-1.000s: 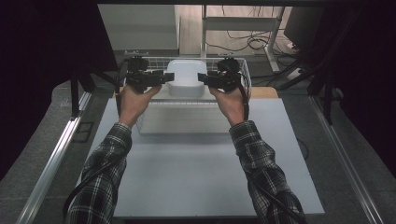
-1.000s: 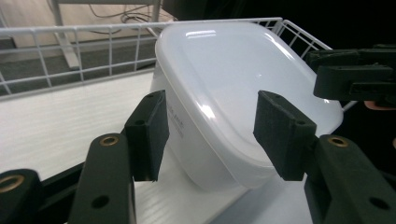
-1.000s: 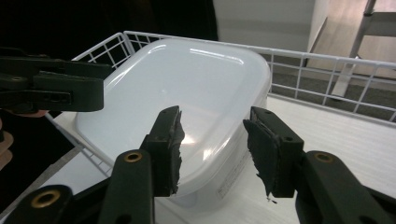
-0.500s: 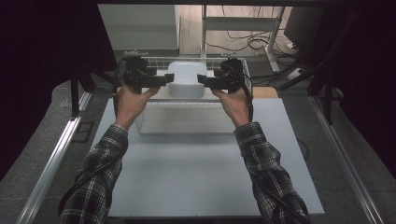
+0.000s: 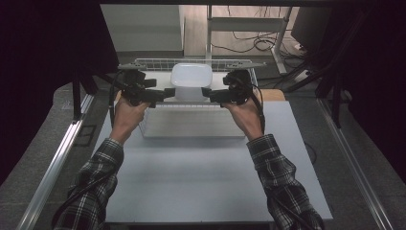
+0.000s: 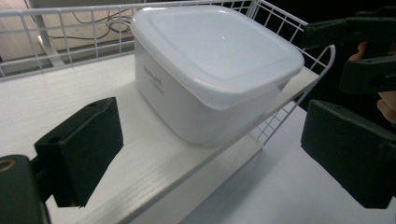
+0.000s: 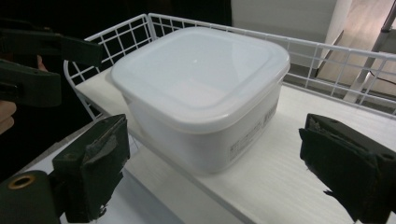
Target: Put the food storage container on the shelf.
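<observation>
White tabletop (image 5: 191, 182) spreads out nearest us, and over it we hold our left gripper (image 5: 168, 93) and right gripper (image 5: 207, 92), tips turned toward each other, both with jaws spread wide and nothing between them. Just beyond and between them, the lidded white container (image 5: 191, 81) sits on a pale board (image 6: 70, 93) inside a white wire rack (image 5: 158, 62), untouched by either gripper.

The box (image 6: 196, 88) is smooth, slightly glossy white plastic, the basket (image 6: 60, 42) is white coated wire, and the shelf (image 7: 289, 172) looks like matt, fine-grained white wood.
</observation>
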{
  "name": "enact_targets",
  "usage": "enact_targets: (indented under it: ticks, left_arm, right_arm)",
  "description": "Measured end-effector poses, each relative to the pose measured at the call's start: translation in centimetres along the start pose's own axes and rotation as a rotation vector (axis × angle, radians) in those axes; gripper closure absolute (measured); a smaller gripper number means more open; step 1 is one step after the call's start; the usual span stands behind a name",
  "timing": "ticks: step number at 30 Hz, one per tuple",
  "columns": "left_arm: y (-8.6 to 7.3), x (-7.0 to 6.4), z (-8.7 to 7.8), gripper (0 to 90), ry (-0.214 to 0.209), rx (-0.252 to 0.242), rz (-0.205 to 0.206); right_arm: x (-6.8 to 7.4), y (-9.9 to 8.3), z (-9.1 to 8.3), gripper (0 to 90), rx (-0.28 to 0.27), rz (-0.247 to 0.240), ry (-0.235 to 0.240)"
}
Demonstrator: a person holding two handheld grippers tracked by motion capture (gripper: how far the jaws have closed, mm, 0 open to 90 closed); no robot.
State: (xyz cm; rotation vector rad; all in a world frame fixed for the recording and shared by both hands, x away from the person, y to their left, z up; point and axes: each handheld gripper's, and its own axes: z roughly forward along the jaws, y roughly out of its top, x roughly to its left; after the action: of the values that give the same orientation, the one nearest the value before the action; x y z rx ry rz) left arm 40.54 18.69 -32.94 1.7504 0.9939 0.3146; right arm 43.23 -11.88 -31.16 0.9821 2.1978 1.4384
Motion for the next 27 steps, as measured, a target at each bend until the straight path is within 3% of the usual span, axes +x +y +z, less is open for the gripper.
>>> enact_targets:
  ticks: [7, 12, 16, 27]
  left_arm:
    - [-1.0, -0.8, -0.8, 4.2, -0.003, -0.031, 0.039]
    - [-2.2, -1.6, -0.9, 4.8, 0.009, -0.021, 0.089]
    - [-2.9, -1.9, -1.1, 5.5, 0.010, -0.027, 0.107]
    - [-5.6, -2.0, -1.8, 5.1, 0.007, -0.023, 0.104]
  right_arm:
    - [-0.2, -1.0, -0.9, 6.0, 0.000, -0.008, 0.023]
    - [-0.3, -2.0, -1.4, 5.1, 0.001, -0.016, 0.037]
    - [-0.1, -2.3, -1.6, 4.5, 0.003, -0.026, 0.044]
    - [1.1, -3.6, -2.2, 3.6, 0.015, -0.083, 0.056]
